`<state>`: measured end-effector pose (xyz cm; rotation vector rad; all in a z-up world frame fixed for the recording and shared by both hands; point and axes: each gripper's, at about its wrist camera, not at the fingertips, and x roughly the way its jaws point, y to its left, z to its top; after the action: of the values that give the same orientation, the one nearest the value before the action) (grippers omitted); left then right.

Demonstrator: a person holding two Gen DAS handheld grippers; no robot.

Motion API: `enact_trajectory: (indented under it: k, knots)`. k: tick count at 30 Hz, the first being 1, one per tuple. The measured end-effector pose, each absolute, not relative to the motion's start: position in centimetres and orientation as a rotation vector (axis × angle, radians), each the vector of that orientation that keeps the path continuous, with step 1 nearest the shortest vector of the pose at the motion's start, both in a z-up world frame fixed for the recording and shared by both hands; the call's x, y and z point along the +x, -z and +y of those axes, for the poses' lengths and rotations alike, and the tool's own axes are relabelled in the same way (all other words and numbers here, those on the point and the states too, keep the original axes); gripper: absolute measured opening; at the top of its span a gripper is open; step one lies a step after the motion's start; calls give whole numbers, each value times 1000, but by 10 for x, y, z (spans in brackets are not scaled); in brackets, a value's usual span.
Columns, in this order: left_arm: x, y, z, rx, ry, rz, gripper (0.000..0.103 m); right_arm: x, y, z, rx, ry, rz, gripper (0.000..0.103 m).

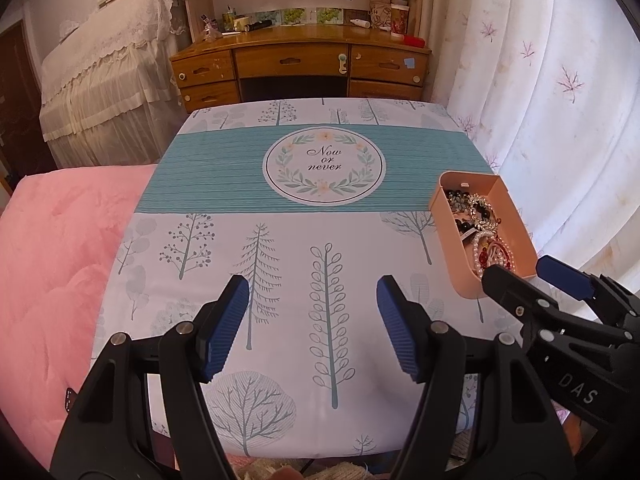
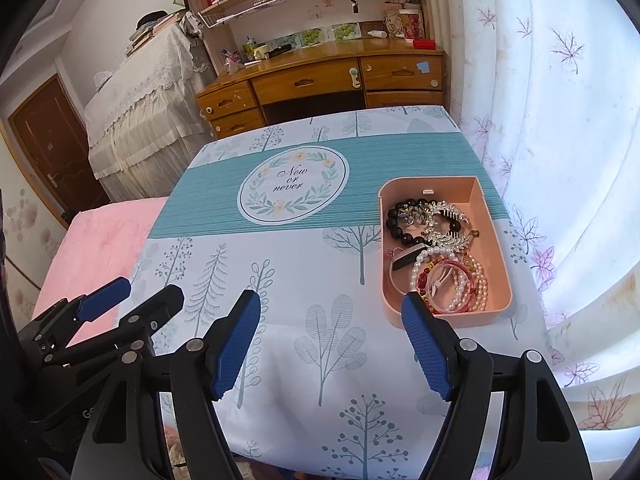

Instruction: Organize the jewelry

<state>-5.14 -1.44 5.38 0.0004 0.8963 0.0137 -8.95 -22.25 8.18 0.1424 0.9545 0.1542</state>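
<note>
A pink open box (image 2: 494,232) stands on the table at the right side; it also shows in the left wrist view (image 1: 516,232). Inside lie a black bead bracelet (image 2: 396,220), a silver rhinestone hair comb (image 2: 444,224), pearl strands (image 2: 464,284) and a red bracelet (image 2: 456,268). My right gripper (image 2: 332,308) is open and empty above the tablecloth, its right finger just at the box's near left corner. My left gripper (image 1: 314,292) is open and empty over the table's near middle, left of the box.
The table wears a tree-print cloth (image 1: 280,240) with a teal band and a "Now or never" emblem (image 1: 324,164). A pink blanket (image 1: 52,264) lies to the left. A wooden desk (image 1: 300,64) stands behind; curtains (image 1: 560,120) hang to the right.
</note>
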Motion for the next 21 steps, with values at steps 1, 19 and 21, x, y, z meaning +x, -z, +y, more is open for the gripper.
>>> enact_trajectory:
  k: [1, 19, 21]
  knots:
    - [-52, -55, -14, 1, -13, 894, 64, -89, -81, -224, 143, -153, 956, 76]
    - [-54, -57, -13, 2, -12, 891, 64, -84, -74, -229, 132, -152, 969, 81]
    - [-54, -56, -13, 0, -11, 894, 64, -83, -73, -230, 132, -152, 971, 81]
